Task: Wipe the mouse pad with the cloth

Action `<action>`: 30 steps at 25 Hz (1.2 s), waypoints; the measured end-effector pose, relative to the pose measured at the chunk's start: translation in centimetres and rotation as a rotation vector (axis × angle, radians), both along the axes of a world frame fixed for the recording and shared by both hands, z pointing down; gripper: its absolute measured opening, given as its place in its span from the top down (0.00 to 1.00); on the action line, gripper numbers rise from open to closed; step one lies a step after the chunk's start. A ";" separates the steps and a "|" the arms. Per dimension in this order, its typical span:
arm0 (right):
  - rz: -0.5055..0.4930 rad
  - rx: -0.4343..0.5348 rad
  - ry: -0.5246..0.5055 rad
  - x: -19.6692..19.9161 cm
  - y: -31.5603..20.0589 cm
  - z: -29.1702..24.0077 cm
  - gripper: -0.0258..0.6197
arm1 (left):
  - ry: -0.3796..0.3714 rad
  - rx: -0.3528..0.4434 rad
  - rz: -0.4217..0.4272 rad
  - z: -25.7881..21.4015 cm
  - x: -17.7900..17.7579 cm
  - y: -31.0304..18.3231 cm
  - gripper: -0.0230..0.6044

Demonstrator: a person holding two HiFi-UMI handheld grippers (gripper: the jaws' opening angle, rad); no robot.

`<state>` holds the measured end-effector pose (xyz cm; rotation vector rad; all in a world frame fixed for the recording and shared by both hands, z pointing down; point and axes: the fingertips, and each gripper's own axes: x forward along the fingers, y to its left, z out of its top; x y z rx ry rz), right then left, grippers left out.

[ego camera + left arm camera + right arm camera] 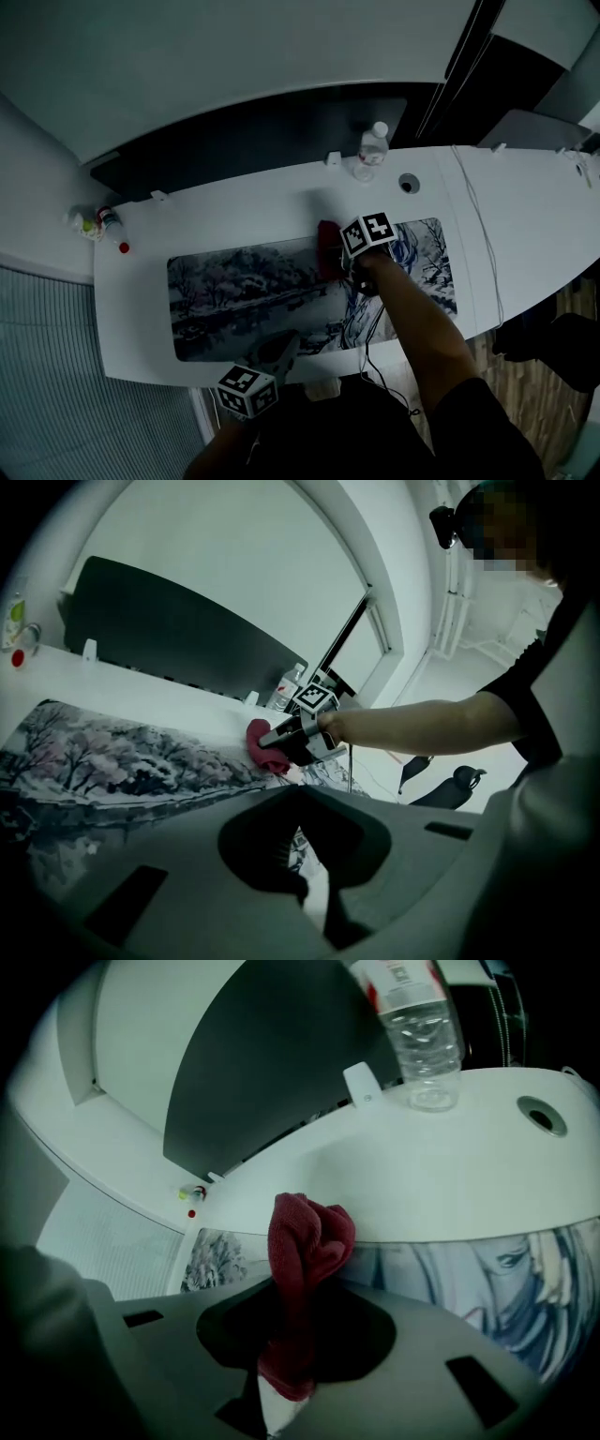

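A long mouse pad (244, 291) printed with a snowy scene lies along the white desk (216, 220). My right gripper (339, 255) is shut on a red cloth (327, 248) at the pad's far edge, right of its middle. In the right gripper view the cloth (305, 1251) stands bunched up out of the jaws of the right gripper (286, 1387) over the pad (506, 1279). My left gripper (281, 349) is at the pad's near edge; its jaws look shut and empty. The left gripper view shows the left gripper (314, 892), the pad (112, 761), the cloth (261, 747) and the right gripper (286, 742).
A clear water bottle (372, 150) stands at the desk's back edge beside a cable grommet (409, 183). Small bottles (98, 225) sit at the far left corner. A white cable (478, 225) runs across the desk right of the pad. A dark panel (244, 141) backs the desk.
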<state>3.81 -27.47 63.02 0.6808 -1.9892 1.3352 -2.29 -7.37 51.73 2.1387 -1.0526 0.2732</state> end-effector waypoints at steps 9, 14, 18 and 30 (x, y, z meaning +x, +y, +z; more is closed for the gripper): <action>0.064 0.004 0.022 12.4 -2.0 0.1 0.79 | 0.014 0.011 0.051 0.2 8.9 -2.4 0.95; 0.115 0.014 0.044 19.6 -3.1 0.2 0.79 | 0.017 0.008 0.080 0.5 13.0 -3.0 0.95; 0.174 0.016 0.042 24.7 -4.0 0.2 0.79 | 0.012 0.003 0.096 0.7 15.2 -3.1 0.95; 0.215 0.033 0.061 30.9 -4.8 0.2 0.79 | -0.026 0.007 0.092 0.5 17.4 -2.9 0.95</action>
